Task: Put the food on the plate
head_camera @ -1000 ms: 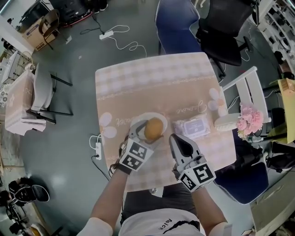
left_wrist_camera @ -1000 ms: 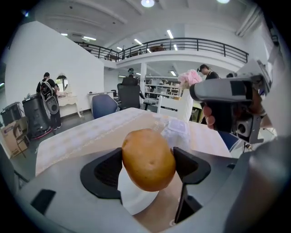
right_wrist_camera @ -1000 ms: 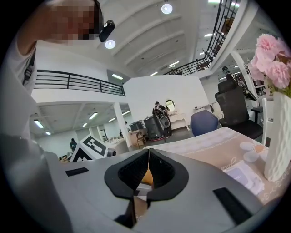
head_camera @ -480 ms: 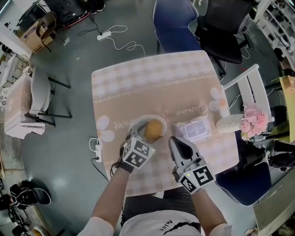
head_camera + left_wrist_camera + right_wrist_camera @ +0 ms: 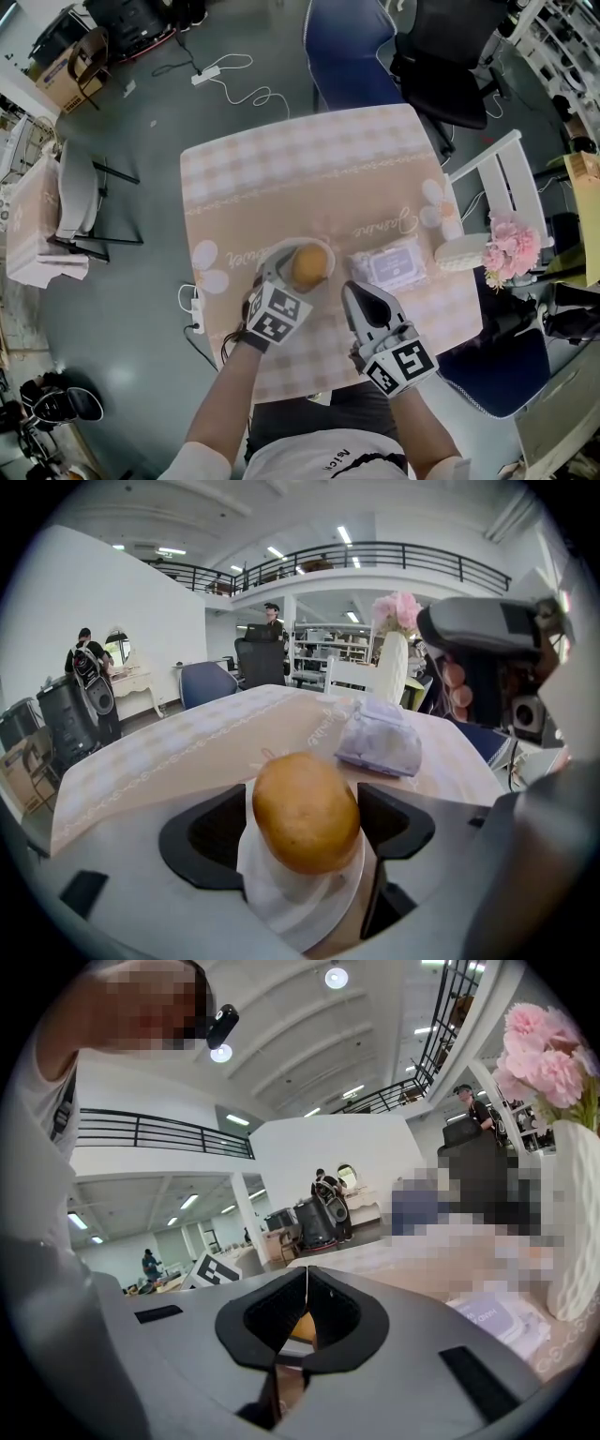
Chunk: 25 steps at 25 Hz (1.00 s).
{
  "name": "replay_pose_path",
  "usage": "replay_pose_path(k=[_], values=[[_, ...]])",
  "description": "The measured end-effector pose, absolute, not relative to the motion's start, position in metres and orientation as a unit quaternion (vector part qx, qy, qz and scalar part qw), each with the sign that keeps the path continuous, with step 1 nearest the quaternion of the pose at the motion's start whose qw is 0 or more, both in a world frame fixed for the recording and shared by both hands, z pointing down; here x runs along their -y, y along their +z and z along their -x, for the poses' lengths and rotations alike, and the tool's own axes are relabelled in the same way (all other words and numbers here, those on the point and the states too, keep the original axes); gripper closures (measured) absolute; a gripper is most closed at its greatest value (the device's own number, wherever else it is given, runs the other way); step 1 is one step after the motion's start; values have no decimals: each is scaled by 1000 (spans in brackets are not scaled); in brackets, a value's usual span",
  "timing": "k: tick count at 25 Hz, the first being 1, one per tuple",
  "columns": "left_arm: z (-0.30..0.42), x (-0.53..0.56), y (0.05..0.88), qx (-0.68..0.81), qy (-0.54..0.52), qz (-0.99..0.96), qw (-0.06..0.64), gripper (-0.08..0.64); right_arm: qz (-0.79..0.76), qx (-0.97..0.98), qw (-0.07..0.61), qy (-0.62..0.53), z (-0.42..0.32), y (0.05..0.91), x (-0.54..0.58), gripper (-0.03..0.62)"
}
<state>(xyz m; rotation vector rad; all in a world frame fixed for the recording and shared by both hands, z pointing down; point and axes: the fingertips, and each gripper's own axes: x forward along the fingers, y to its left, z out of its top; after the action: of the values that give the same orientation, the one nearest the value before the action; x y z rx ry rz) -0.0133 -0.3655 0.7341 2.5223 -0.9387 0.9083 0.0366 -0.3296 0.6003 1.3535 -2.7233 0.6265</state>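
Head view: checked-cloth table (image 5: 309, 178), grey floor (image 5: 141, 309); left tongs (image 5: 298, 275) grip food (image 5: 310, 263) over plate (image 5: 305, 907); right tongs (image 5: 364, 298) closed, empty.

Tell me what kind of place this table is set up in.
Most likely a big open office or lab hall, not a home: a railed mezzanine runs overhead, office chairs stand at the far side of the table, and a power strip lies on the bare grey floor.

One potato (image 5: 312, 263), one white plate (image 5: 300, 907), one wipes packet (image 5: 392, 266) mid-frame. One flower vase (image 5: 459, 251) at right edge. Two grippers: left gripper (image 5: 302, 268), right gripper (image 5: 361, 292).
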Motion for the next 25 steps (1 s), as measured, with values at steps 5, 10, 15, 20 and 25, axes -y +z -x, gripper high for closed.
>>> replay_pose_path(k=[5,10,15,20,25], values=[[19,363,717,334,307,-878,150,209,-431,878,18,208,-34,593,328,575],[25,350,683,344,280,-882,161,209,-426,879,19,215,-29,574,324,575],[27,332,635,349,236,-891,170,209,-424,879,20,217,-27,553,317,575],[25,308,584,357,192,-897,177,224,-419,883,17,211,-24,524,307,575],[37,291,531,403,139,-885,188,393,-413,889,17,195,-19,490,296,575]])
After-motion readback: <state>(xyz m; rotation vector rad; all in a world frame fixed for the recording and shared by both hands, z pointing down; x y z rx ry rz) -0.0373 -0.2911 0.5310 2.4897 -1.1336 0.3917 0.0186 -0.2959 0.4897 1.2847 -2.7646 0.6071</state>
